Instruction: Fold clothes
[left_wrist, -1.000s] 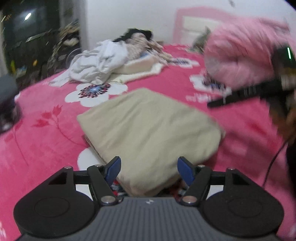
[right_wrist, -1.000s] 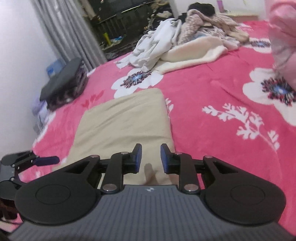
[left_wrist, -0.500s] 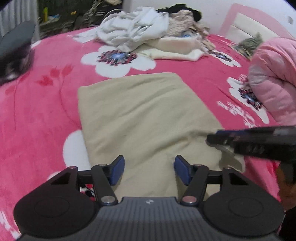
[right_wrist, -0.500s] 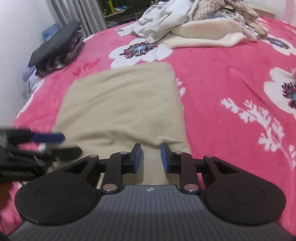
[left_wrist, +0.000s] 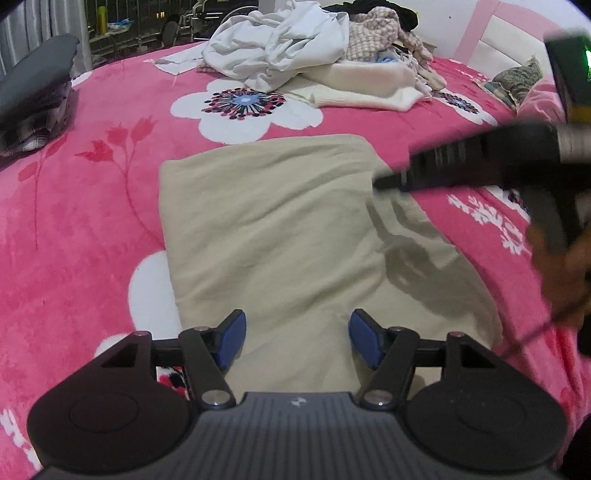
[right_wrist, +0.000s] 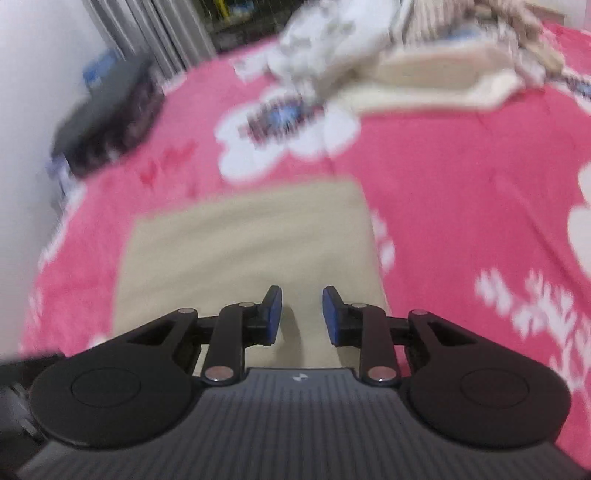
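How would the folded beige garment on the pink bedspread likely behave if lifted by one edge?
The beige garment would probably sag and unfold, since its surface shows soft wrinkles. It likely feels light, lying thin and flat on the pink bedspread. It seems unlikely to slide, as the bedspread looks fleecy.

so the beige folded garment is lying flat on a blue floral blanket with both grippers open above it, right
Not quite: the blanket is pink with white flowers, not blue, as the left wrist view shows. The beige folded garment does lie flat on it, with the left gripper and right gripper open above it.

Soft indoor light, fisheye bending at the edges; the left wrist view is sharp, the right wrist view motion-blurred.
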